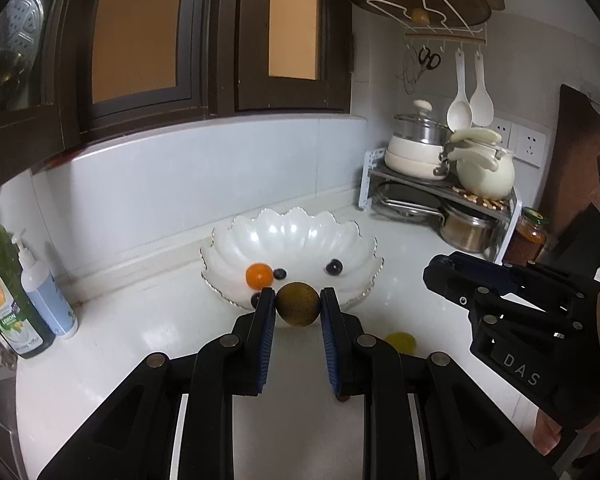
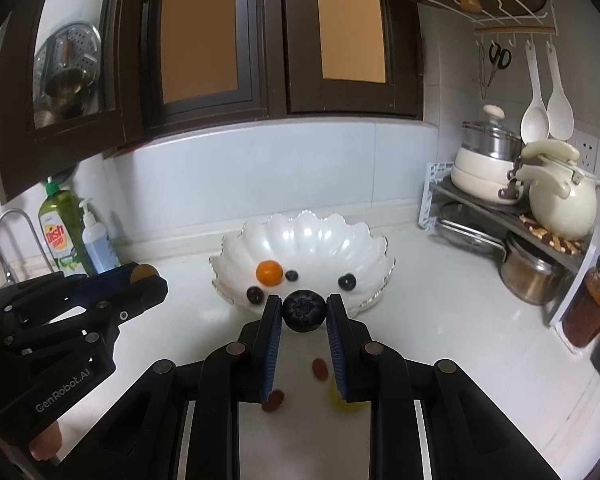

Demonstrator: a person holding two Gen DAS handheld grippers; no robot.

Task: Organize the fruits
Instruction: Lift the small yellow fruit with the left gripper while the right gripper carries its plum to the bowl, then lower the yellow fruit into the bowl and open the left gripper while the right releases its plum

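A white scalloped bowl (image 1: 300,236) (image 2: 300,236) stands on the white counter by the back wall. It holds an orange fruit (image 1: 259,274) (image 2: 269,272) and three blueberries (image 1: 334,267) (image 2: 347,281). My left gripper (image 1: 298,305) is shut on a brown-green round fruit (image 1: 298,304) just in front of the bowl. It appears at the left in the right wrist view (image 2: 146,274). My right gripper (image 2: 303,311) is shut on a blueberry (image 2: 303,310) in front of the bowl. It appears at the right in the left wrist view (image 1: 434,274). A yellow fruit (image 1: 400,341) (image 2: 342,396) and two red fruits (image 2: 319,368) lie on the counter.
A dish soap bottle (image 1: 4,296) (image 2: 60,236) and a pump bottle (image 1: 46,292) (image 2: 96,240) stand at the left by the sink. A rack with pots and a kettle (image 1: 440,184) (image 2: 532,208) fills the right corner, with a jar (image 1: 526,238) (image 2: 590,304) beside it.
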